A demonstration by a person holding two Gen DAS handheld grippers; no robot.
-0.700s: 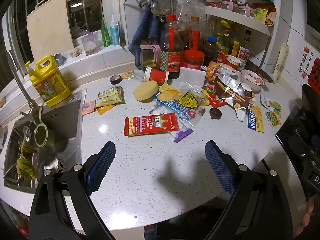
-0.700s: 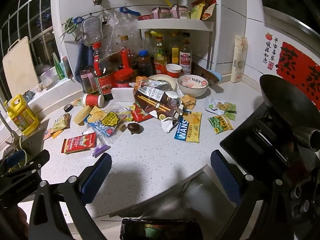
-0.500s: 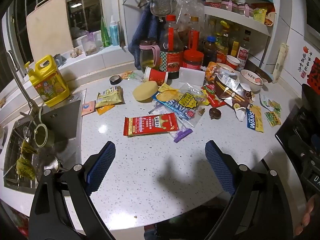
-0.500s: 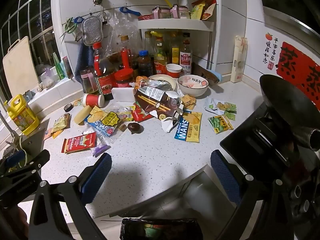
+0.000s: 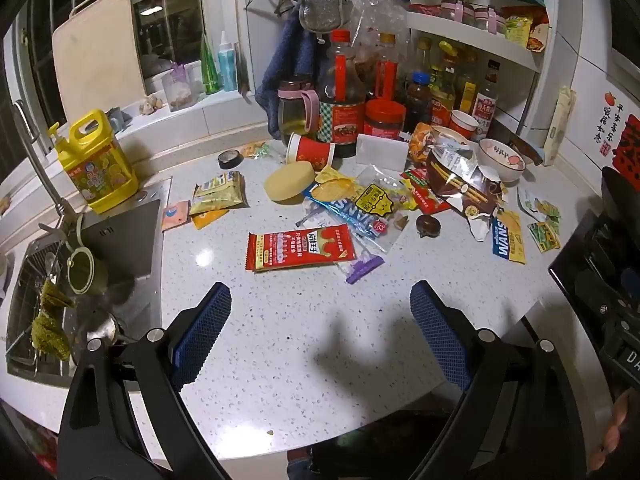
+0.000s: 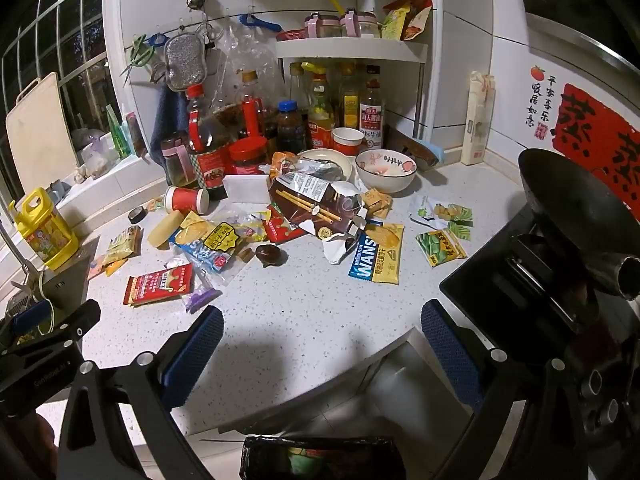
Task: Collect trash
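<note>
Snack wrappers litter the white speckled counter [image 5: 304,344]. A red wrapper [image 5: 300,247] lies nearest my left gripper [image 5: 320,300], which is open and empty above the counter's front. Behind it lie a blue-and-clear wrapper [image 5: 352,210], a brown torn bag [image 5: 460,184], a blue-yellow WANS wrapper [image 5: 507,236] and green packets [image 5: 544,236]. My right gripper [image 6: 322,324] is open and empty above the counter edge; the WANS wrapper [image 6: 376,256] and the red wrapper [image 6: 158,284] lie ahead. A black-lined trash bin [image 6: 320,458] stands below it.
A sink [image 5: 72,280] with a yellow detergent jug [image 5: 94,164] is at the left. Bottles and jars [image 5: 352,112], a bowl [image 6: 386,170], a yellow sponge [image 5: 290,180] and a tipped red cup [image 5: 312,151] stand behind. A stove with a wok [image 6: 572,216] is at the right.
</note>
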